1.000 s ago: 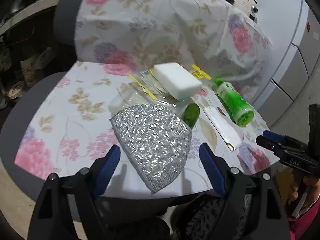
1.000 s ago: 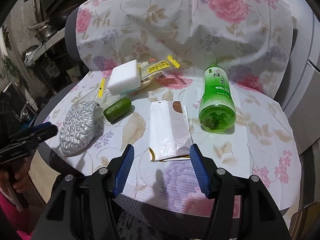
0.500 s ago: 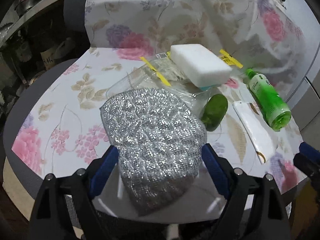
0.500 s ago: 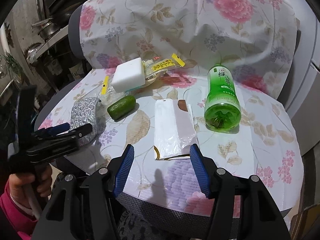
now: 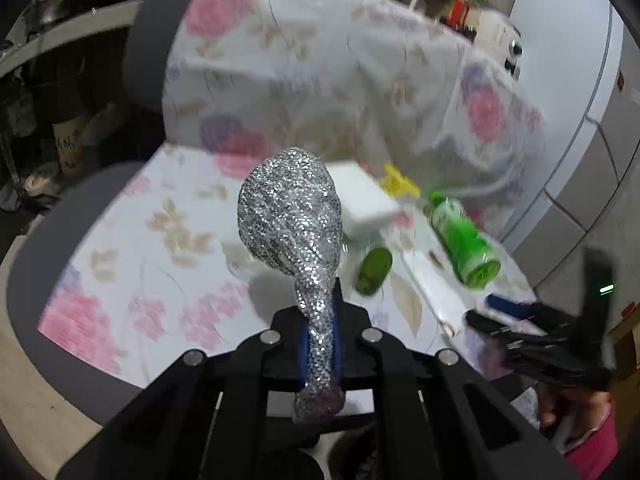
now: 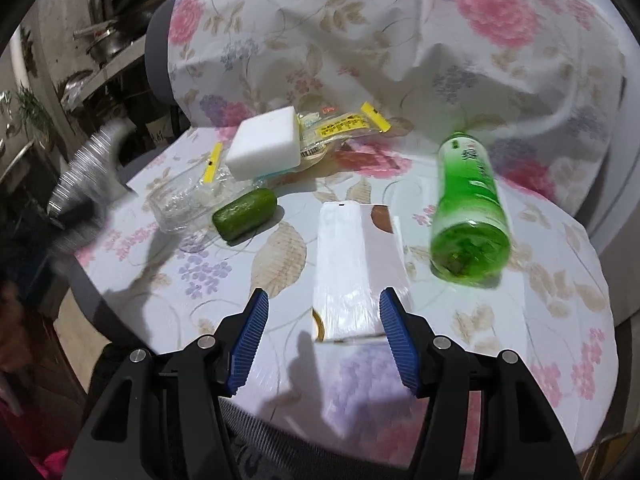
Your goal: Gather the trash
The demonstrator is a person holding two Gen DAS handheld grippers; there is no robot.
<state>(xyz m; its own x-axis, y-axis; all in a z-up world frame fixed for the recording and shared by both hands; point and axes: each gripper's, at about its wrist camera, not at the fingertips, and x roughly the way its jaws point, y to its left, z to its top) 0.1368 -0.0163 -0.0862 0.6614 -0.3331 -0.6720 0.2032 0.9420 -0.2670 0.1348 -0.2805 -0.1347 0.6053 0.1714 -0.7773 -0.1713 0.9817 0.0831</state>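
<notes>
My left gripper [image 5: 320, 340] is shut on a silver glittery scrubbing cloth [image 5: 290, 216] and holds it up above the chair seat; it shows blurred at the left of the right wrist view [image 6: 86, 172]. My right gripper [image 6: 322, 328] is open and empty, just in front of a white flat packet [image 6: 352, 268]. On the seat lie a green bottle [image 6: 470, 216], a small cucumber [image 6: 244, 218], a white sponge block [image 6: 266, 148], a clear crumpled wrapper [image 6: 180, 204] and a yellow-printed wrapper [image 6: 340, 128].
The things lie on a chair covered in floral cloth [image 6: 400, 40]. The seat's grey edge [image 5: 28, 280] curves at the left. Shelves with pots [image 6: 100, 44] stand behind at the left. White cabinets [image 5: 580, 160] stand at the right.
My left gripper has closed on the silver cloth and lifted it off the seat. The right gripper has stayed open over the white packet.
</notes>
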